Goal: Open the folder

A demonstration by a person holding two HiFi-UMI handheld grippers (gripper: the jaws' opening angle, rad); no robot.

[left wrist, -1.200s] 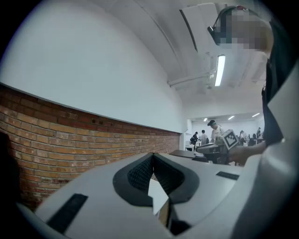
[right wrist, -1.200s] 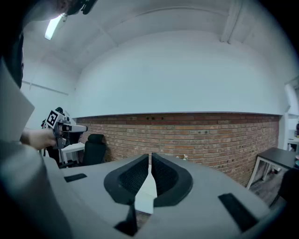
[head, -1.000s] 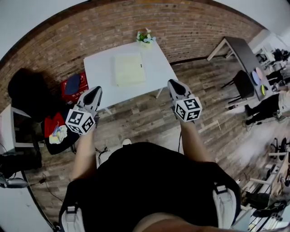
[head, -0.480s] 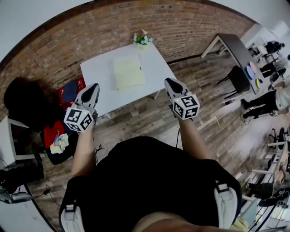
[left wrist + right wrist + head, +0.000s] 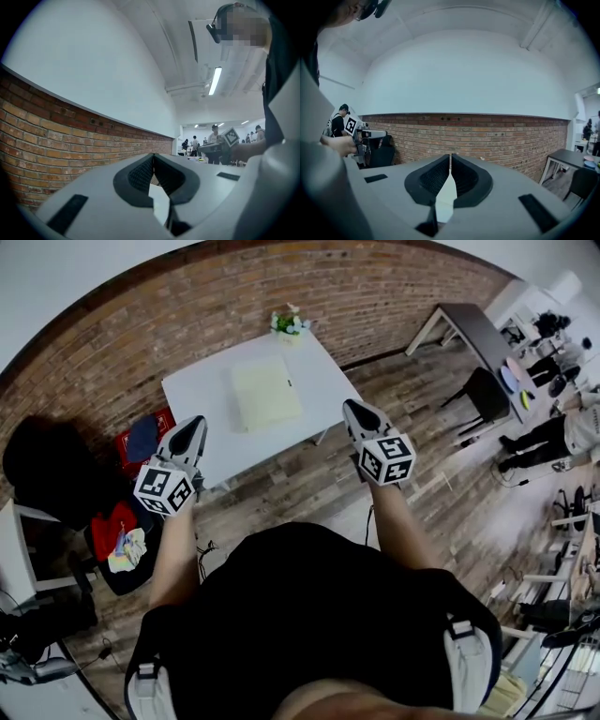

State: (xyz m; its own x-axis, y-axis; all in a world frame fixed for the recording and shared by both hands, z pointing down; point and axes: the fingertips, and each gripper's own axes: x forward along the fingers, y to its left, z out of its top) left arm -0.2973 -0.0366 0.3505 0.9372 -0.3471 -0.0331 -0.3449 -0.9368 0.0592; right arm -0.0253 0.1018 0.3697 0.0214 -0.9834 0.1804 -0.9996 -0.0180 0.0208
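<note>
- I hold 2 grippers out ahead of me, 1 in each hand, both in the air on the near side of the white worktop (image 5: pixel 202 395).
- My left gripper (image 5: pixel 194 425) points toward the brick wall (image 5: pixel 169 324). Its fingers (image 5: pixel 139 174) are pressed together at the tips, with nothing between them.
- My right gripper (image 5: pixel 355 410) faces the same wall. Its fingers (image 5: pixel 433 178) are also pressed together, with only a hairline slit at the tips, and they pinch nothing.
- The folder (image 5: pixel 265 395) is pale yellow and lies flat near the middle of the worktop. It is closed as far as I can tell, with a small dark mark on its right edge.
- The folder is well apart from both grippers. In the head view it sits between them and farther off.
- In the head view the left gripper's tip shows over the worktop's near left edge. The right gripper's tip shows just beside its near right corner.
- A small pot of flowers (image 5: pixel 288 322) stands at the far edge of the worktop, beyond the folder and close to the wall.
- The floor (image 5: pixel 291 479) is wooden planks. On it, left of the worktop, sits a red item (image 5: pixel 171 420) with something blue on top.
- Off to the right stand a dark table (image 5: pixel 469 324) and a black chair (image 5: pixel 483 395), with people (image 5: pixel 553 432) beyond them.
- Each gripper view catches the other gripper off to the side, marker cube (image 5: pixel 164 488) and all.
</note>
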